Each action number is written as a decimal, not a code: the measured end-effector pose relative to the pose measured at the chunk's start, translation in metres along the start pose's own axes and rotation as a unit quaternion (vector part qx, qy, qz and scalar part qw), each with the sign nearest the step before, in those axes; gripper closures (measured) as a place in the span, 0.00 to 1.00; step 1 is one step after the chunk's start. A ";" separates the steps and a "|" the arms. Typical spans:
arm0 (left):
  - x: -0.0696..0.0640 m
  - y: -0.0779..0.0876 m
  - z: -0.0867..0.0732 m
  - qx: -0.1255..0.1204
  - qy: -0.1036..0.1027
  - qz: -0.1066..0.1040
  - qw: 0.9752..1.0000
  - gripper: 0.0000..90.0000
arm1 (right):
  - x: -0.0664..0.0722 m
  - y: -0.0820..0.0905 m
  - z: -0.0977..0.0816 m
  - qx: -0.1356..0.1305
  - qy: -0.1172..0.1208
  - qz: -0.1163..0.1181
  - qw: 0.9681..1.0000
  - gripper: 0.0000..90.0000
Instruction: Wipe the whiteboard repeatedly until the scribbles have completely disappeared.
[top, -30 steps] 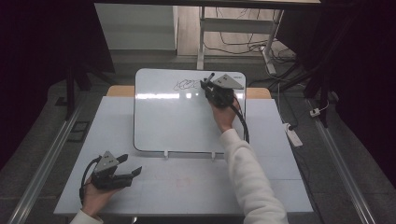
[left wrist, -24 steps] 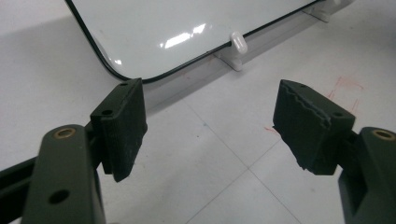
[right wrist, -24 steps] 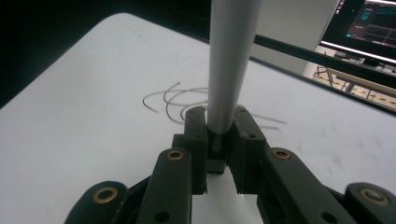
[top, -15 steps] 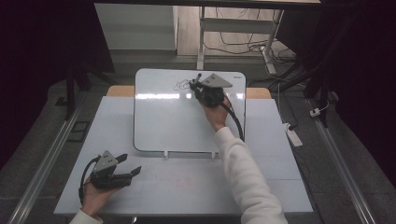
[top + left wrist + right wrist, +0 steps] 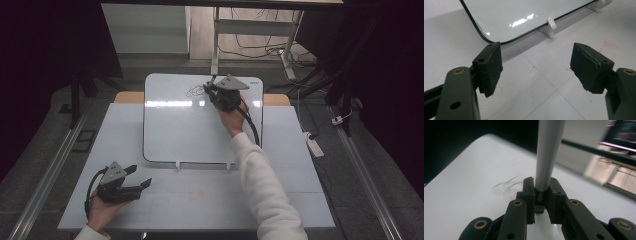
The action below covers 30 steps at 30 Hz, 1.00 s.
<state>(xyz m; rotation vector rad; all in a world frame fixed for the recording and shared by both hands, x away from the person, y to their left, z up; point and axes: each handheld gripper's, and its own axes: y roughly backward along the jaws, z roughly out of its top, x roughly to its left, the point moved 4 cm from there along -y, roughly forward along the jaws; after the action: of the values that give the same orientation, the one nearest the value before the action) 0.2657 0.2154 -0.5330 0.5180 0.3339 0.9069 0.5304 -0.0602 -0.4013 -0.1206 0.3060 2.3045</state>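
A whiteboard (image 5: pixel 190 130) lies on the table and carries a thin dark scribble (image 5: pixel 195 91) near its far edge. My right gripper (image 5: pixel 215 89) is over the board's far right part, just right of the scribble. In the right gripper view its jaws are shut on a grey marker (image 5: pixel 546 152) that sticks up between them, with the scribble (image 5: pixel 505 188) faint on the board just left of the fingertips (image 5: pixel 528 185). My left gripper (image 5: pixel 141 177) rests on the table at the near left, open and empty. Its pads (image 5: pixel 489 67) stand wide apart in front of the board's near corner (image 5: pixel 486 37).
Two white clips (image 5: pixel 177 165) sit on the whiteboard's near edge; one clip (image 5: pixel 551 23) is ahead of the left gripper. A power strip (image 5: pixel 314 145) lies on the floor to the right. A desk leg (image 5: pixel 216 40) stands beyond the board. Faint red marks (image 5: pixel 607 46) stain the table.
My right gripper has slid left along the board's far edge with the marker, ending close to the scribble. The left gripper has stayed put.
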 end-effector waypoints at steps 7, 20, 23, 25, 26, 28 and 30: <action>0.002 -0.002 0.000 0.002 0.002 0.001 1.000 0.29 | 0.017 -0.005 -0.003 0.015 0.021 0.042 0.999 0.87; -0.001 0.000 0.000 -0.001 -0.002 0.001 1.000 0.29 | 0.009 0.006 -0.007 0.018 0.024 0.014 0.999 0.87; -0.001 0.002 0.001 -0.006 -0.001 0.003 1.000 0.29 | 0.000 0.008 -0.006 0.007 -0.004 -0.010 1.000 0.87; 0.000 0.002 0.001 -0.005 0.001 0.002 1.000 0.29 | 0.014 0.006 -0.008 0.016 0.012 0.012 1.000 0.87; 0.001 0.001 0.001 -0.004 0.001 0.002 1.000 0.29 | 0.022 0.005 -0.010 0.021 0.029 0.024 0.999 0.87; -0.001 0.000 0.001 0.000 -0.002 0.000 1.000 0.29 | 0.026 0.003 -0.009 0.027 0.054 0.016 0.998 0.87; -0.003 0.000 0.001 -0.001 -0.007 -0.001 1.000 0.29 | 0.012 0.001 -0.003 0.009 0.016 0.001 1.000 0.87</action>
<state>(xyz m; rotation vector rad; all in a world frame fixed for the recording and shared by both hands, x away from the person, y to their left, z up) 0.2643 0.2124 -0.5317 0.5208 0.3216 0.9006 0.5212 -0.0530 -0.4065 -0.1479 0.3428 2.3031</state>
